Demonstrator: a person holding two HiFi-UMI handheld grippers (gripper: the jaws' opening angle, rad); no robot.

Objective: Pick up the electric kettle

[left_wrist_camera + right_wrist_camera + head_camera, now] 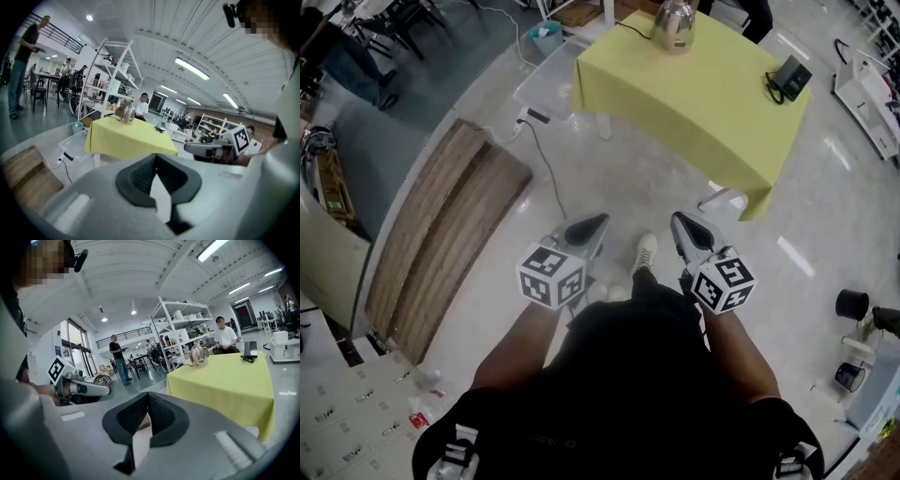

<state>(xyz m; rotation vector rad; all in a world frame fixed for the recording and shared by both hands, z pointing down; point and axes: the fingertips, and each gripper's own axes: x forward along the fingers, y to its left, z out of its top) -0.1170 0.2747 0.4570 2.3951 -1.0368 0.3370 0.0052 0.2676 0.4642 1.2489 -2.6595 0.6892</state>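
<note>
kettle: metal kettle (pixel 674 25) stood upright on the far end of the table, cord trailing off its left side; nothing touched it
table: covered in a yellow cloth (pixel 694 103), ahead of the person, well apart from both grippers
left gripper: (pixel 598 220) held low in front of the body, pointed toward the table; jaws pressed together at the tips, nothing between them
right gripper: (pixel 678 218) beside the left one, same heading; jaws pressed together, nothing pinched
gap between grippers: person's pale shoe (pixel 645 251) showed on the floor between them
other item on table: black desk phone (pixel 790 78) near the right edge, well apart from the kettle
floor left: wooden boards (pixel 441 234) lay flat; a black cable (pixel 546 169) ran past them toward a clear plastic bin (pixel 546 80) beside the table
background: white shelf rack (pixel 110 75) behind the table; a seated person in a white shirt (pixel 224 336) behind the kettle; a standing person in dark top (pixel 117 357) farther back
floor: pale, glossy grey
</note>
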